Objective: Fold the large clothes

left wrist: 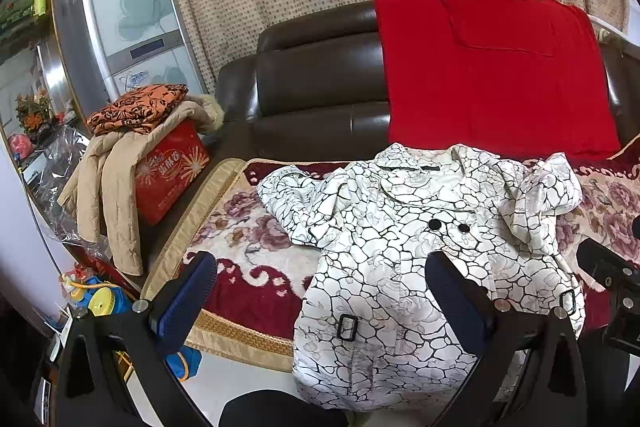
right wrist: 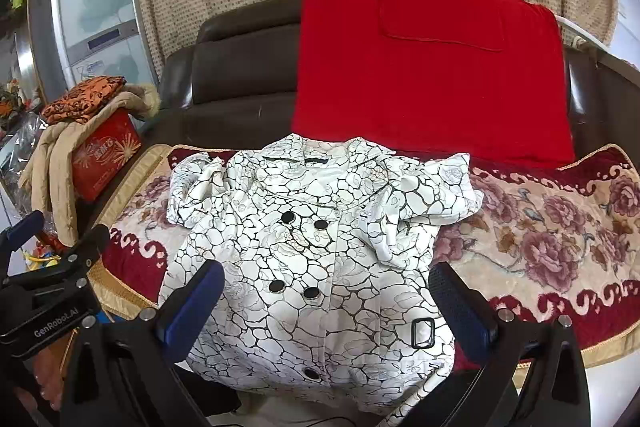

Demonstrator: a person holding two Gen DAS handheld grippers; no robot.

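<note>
A home living room; leather sofa (left wrist: 316, 75); fridge (left wrist: 128, 15).

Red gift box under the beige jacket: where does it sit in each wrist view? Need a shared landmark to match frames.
Left wrist: red gift box at left of centre, mid-height, beside the sofa arm, beige jacket draped over it.
Right wrist: red gift box near the left edge, mid-height, smaller.
Shared landmark: the white patterned coat spread on the floral cover, to the box's right in both.

Both views were bright and evenly lit, with soft, faint shadows. Glare sheened the dark leather sofa (left wrist: 320, 87) and the fridge door (left wrist: 132, 15). Fisheye distortion bent the edges, and black vignetting filled the corners.
</note>
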